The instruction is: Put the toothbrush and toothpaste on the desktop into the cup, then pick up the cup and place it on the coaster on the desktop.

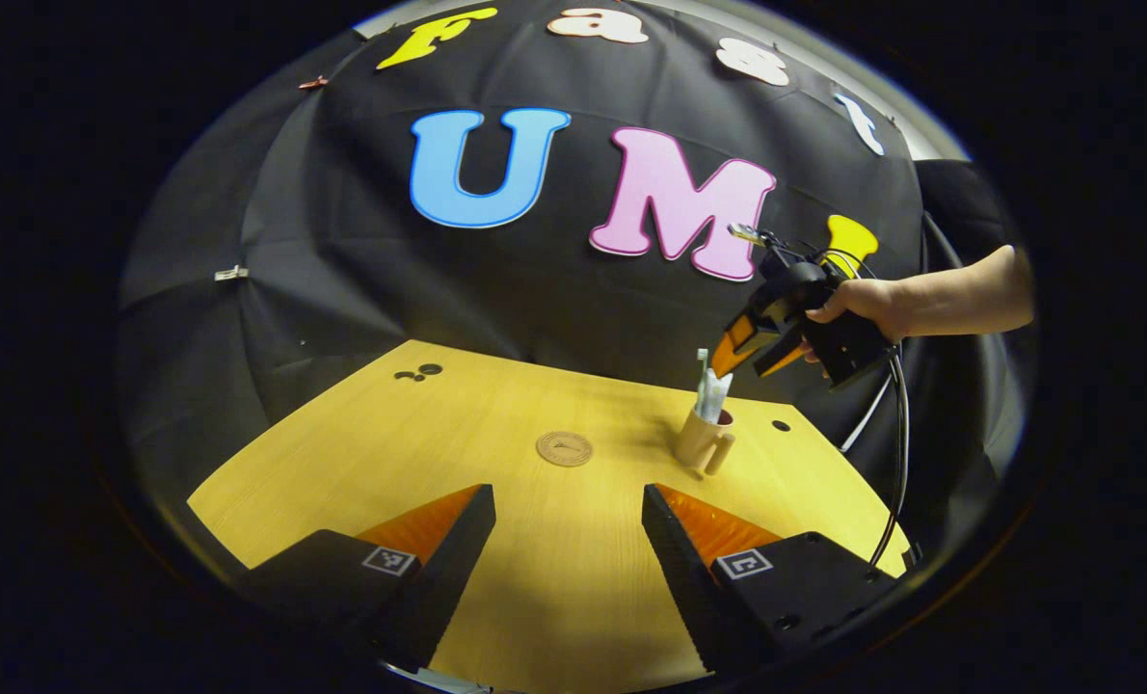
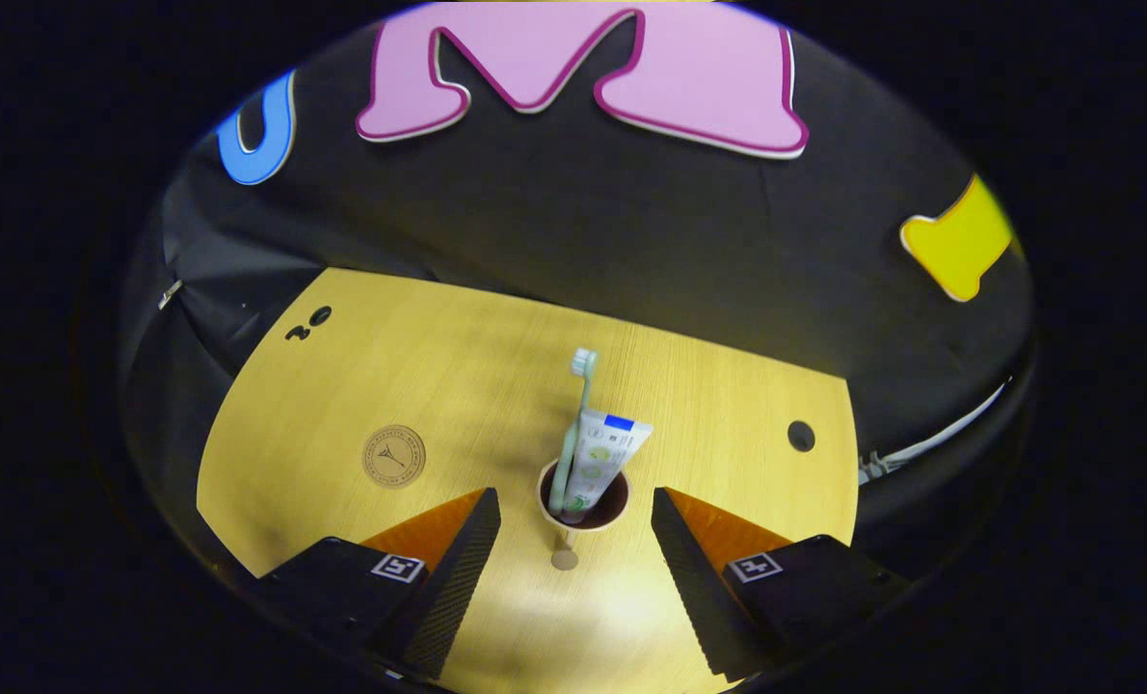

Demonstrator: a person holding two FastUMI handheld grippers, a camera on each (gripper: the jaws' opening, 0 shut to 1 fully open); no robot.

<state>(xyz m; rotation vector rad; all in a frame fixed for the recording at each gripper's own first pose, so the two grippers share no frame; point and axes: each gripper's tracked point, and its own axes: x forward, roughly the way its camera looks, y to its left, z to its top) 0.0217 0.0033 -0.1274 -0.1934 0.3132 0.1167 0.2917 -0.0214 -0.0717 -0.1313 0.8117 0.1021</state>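
A beige cup [image 1: 701, 440] with a handle stands on the wooden desktop, right of centre. Inside it stand a pale green toothbrush [image 2: 578, 414] and a white toothpaste tube [image 2: 604, 455], both leaning against the cup's rim [image 2: 583, 525]. A round cork coaster [image 1: 564, 448] lies flat to the cup's left, also seen as coaster [image 2: 393, 456]. My right gripper [image 1: 749, 359], held by a hand [image 1: 863, 304], hovers open just above the cup; from its own view the right gripper [image 2: 573, 516] looks down on the cup. My left gripper [image 1: 568, 506] is open above the near desktop with nothing between its fingers.
The desktop [image 1: 496, 414] has small dark holes at the back left [image 1: 419, 371] and near the right edge [image 2: 801, 436]. A cable [image 1: 896, 453] hangs off the right side behind the cup. Black cloth walls surround the table.
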